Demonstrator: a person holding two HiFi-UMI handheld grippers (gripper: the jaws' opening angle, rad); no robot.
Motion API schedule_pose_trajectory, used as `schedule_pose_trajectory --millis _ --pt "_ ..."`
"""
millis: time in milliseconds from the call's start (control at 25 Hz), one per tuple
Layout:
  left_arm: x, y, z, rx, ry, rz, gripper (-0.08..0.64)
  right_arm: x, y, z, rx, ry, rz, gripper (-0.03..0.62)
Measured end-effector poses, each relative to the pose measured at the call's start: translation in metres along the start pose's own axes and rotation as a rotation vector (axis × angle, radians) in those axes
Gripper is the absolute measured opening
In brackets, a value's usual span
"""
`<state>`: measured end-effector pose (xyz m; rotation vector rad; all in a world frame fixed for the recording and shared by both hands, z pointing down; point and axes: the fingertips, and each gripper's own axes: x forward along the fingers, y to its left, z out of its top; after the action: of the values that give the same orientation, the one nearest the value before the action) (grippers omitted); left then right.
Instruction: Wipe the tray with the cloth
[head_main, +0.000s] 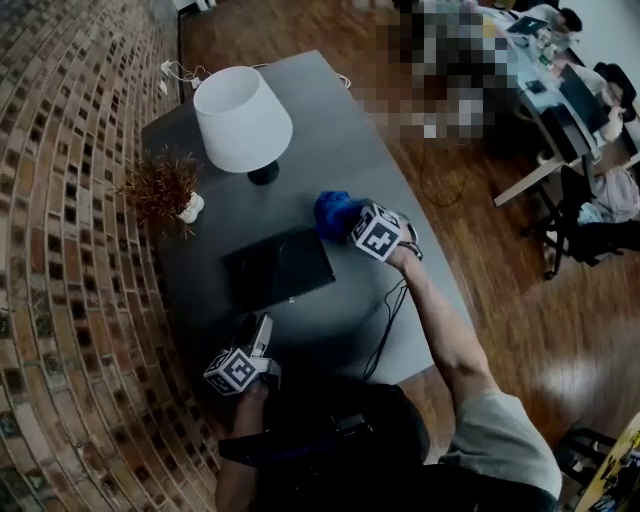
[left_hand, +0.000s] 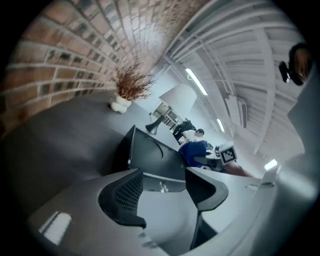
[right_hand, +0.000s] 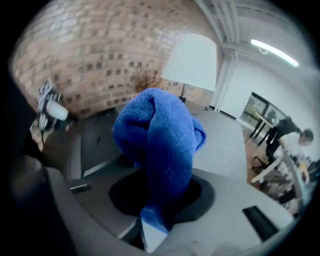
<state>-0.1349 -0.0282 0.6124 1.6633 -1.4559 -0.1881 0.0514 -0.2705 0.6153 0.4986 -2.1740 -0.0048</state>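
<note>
Blue terry cloth (right_hand: 160, 135), clamped in right gripper (right_hand: 159, 197), may shove flat black tray (head_main: 278, 268) because left gripper (left_hand: 162, 176) jaws stand apart, holding nothing.

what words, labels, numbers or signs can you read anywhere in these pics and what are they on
No readable words or numbers anywhere.
left marker cube: black and white square pattern only, no letters.
right marker cube: the same kind of pattern, no letters.
No print shows on the tray, the cloth or the lamp.
</note>
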Motion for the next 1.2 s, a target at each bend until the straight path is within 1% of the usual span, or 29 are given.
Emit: schedule_pose_trajectory --millis 40,80,120,160,200,240,280,320,360,440,520,600,680,720,800,880,960,1000,1040,1080,1120,1160,1200 --pt "0.003 0.003 -0.009 -0.058 0.004 -0.003 0.268 0.014 -0.004 0.026 0.038 -0.033 0.030 0.095" --pt "0.006 0.006 -0.013 -0.092 0.004 -0.002 0.268 0.031 0.002 0.043 0.043 -0.027 0.081 0.095" --pt "0.008 0.009 -0.013 -0.106 -0.005 0.002 0.268 0.049 0.014 0.052 0.040 0.012 0.156 0.095" --pt "0.010 0.011 -0.009 -0.109 -0.018 0.005 0.268 0.064 0.030 0.054 0.056 0.060 0.250 0.095" --pt "0.012 0.013 -0.003 -0.111 -0.032 0.006 0.268 0.076 0.046 0.054 0.098 0.095 0.351 0.095" --pt "0.014 0.015 0.001 -0.116 -0.040 0.004 0.268 0.084 0.058 0.055 0.156 0.109 0.441 0.094" --pt "0.015 0.016 0.004 -0.122 -0.045 0.001 0.267 0.086 0.065 0.056 0.213 0.111 0.513 0.092" --pt "0.017 0.019 0.007 -0.124 -0.048 0.001 0.267 0.085 0.069 0.055 0.257 0.116 0.567 0.092" --pt "0.017 0.023 0.011 -0.121 -0.054 0.006 0.268 0.080 0.073 0.052 0.282 0.129 0.610 0.091" --pt "0.017 0.034 0.025 -0.102 -0.069 0.029 0.268 0.065 0.086 0.040 0.300 0.162 0.683 0.087" --pt "0.022 0.045 0.041 -0.085 -0.075 0.038 0.268 0.044 0.110 0.024 0.309 0.169 0.741 0.086" --pt "0.033 0.053 0.056 -0.055 -0.063 0.032 0.268 0.021 0.146 0.004 0.303 0.156 0.789 0.086" --pt "0.048 0.051 0.068 -0.015 -0.035 0.011 0.269 0.000 0.190 -0.015 0.281 0.129 0.821 0.086" --pt "0.057 0.047 0.071 0.004 -0.018 -0.003 0.276 -0.009 0.212 -0.023 0.268 0.105 0.822 0.087" --pt "0.074 0.034 0.071 0.047 0.024 -0.036 0.289 -0.021 0.244 -0.030 0.264 0.029 0.797 0.087" --pt "0.086 0.022 0.066 0.103 0.073 -0.061 0.309 -0.025 0.253 -0.036 0.277 -0.035 0.738 0.087" --pt "0.084 0.016 0.061 0.167 0.106 -0.064 0.319 -0.023 0.234 -0.046 0.278 -0.056 0.620 0.087" --pt "0.076 0.010 0.059 0.202 0.114 -0.070 0.317 -0.021 0.215 -0.049 0.265 -0.053 0.541 0.089" --pt "0.064 0.000 0.057 0.241 0.122 -0.081 0.314 -0.019 0.196 -0.050 0.230 -0.043 0.457 0.087" --pt "0.050 -0.010 0.050 0.282 0.141 -0.092 0.294 -0.016 0.178 -0.048 0.160 -0.025 0.380 0.087" --pt "0.036 -0.018 0.037 0.322 0.172 -0.097 0.285 -0.013 0.165 -0.043 0.048 0.001 0.317 0.087" --pt "0.022 -0.023 0.022 0.357 0.211 -0.092 0.285 -0.007 0.156 -0.036 -0.105 0.034 0.269 0.087" --pt "0.010 -0.024 0.005 0.388 0.251 -0.078 0.285 0.002 0.151 -0.028 -0.278 0.070 0.231 0.087"
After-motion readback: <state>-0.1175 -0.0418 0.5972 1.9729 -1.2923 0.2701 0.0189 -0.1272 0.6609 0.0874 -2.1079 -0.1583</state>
